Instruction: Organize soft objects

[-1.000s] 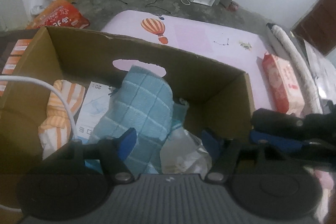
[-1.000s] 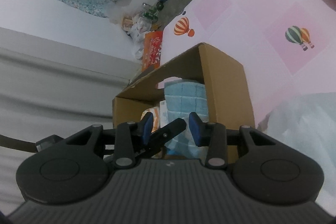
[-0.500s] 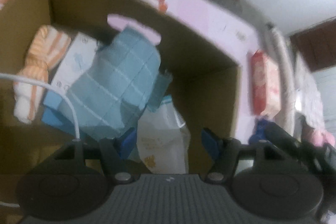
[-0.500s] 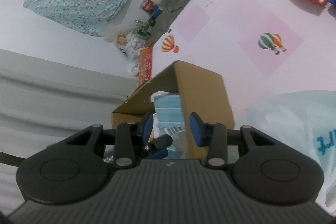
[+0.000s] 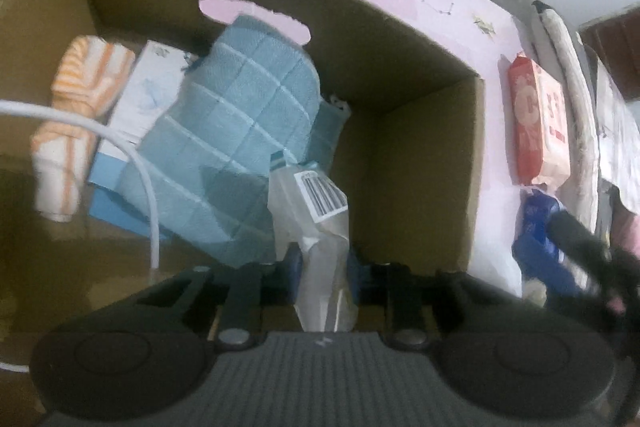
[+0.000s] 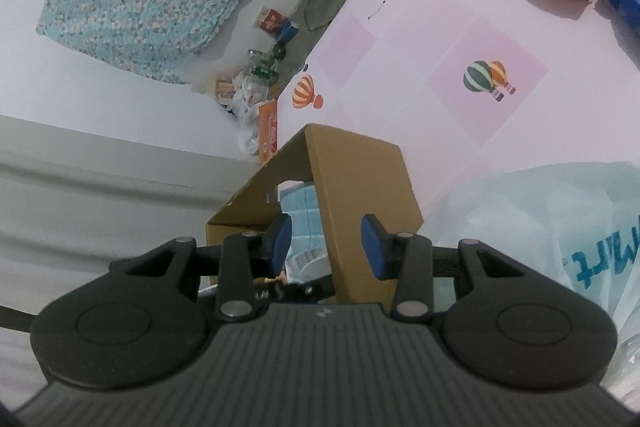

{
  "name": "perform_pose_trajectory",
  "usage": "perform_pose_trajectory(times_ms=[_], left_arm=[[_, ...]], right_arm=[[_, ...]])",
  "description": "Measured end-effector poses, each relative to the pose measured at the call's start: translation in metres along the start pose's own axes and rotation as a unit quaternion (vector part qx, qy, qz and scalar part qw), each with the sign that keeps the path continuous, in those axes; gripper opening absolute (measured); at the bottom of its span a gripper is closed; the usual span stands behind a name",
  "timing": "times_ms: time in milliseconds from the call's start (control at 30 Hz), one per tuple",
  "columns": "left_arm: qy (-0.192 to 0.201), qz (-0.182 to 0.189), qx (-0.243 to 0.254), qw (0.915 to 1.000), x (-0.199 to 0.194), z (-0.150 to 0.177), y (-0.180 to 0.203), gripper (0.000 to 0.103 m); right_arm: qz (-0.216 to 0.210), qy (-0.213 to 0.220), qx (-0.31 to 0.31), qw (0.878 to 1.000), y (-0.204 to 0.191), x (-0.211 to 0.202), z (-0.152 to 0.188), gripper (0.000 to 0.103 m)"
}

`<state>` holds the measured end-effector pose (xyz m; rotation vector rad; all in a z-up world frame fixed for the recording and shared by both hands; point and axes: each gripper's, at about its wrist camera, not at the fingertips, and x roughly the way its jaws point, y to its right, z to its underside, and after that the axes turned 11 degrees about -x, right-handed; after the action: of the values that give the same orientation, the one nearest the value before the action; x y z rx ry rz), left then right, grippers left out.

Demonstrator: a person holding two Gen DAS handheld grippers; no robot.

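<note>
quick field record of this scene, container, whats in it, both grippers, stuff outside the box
container: cardboard box, open top, handle slot in its far wall
contents: blue checked towel, orange striped cloth, white and blue carton, clear plastic packet with barcode label
left gripper: inside the box, jaws have just been closing, now shut on the clear plastic packet
right gripper: open, nothing between the pads, beside the box's outer wall
outside the box: red wipes pack, blue packet, pale plastic bag, all on the pink balloon-print surface
</note>
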<state>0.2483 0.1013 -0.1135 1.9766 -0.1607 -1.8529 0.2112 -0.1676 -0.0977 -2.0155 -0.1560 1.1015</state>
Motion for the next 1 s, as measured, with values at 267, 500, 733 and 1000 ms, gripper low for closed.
perform_pose_trajectory(times_ms=[267,500,733,1000], left_arm=[[0.105,0.019,0.113,0.9878,-0.037,0.016,0.031,0.023],[0.126,-0.007,0.086,0.9883,0.003,-0.004,0.033,0.041],[0.151,0.021,0.047,0.9872,-0.027,0.004,0.021,0.061],[0.202,0.024,0.058,0.9774,-0.078,0.036,0.055,0.074]], right_arm=[[-0.001,0.004,0.01,1.0,0.009,-0.004,-0.001,0.039],[0.004,0.002,0.013,1.0,0.013,-0.007,0.004,0.04],[0.01,0.011,0.025,1.0,0.027,-0.02,0.004,0.042],[-0.008,0.033,0.039,0.999,0.043,-0.055,0.002,0.049]])
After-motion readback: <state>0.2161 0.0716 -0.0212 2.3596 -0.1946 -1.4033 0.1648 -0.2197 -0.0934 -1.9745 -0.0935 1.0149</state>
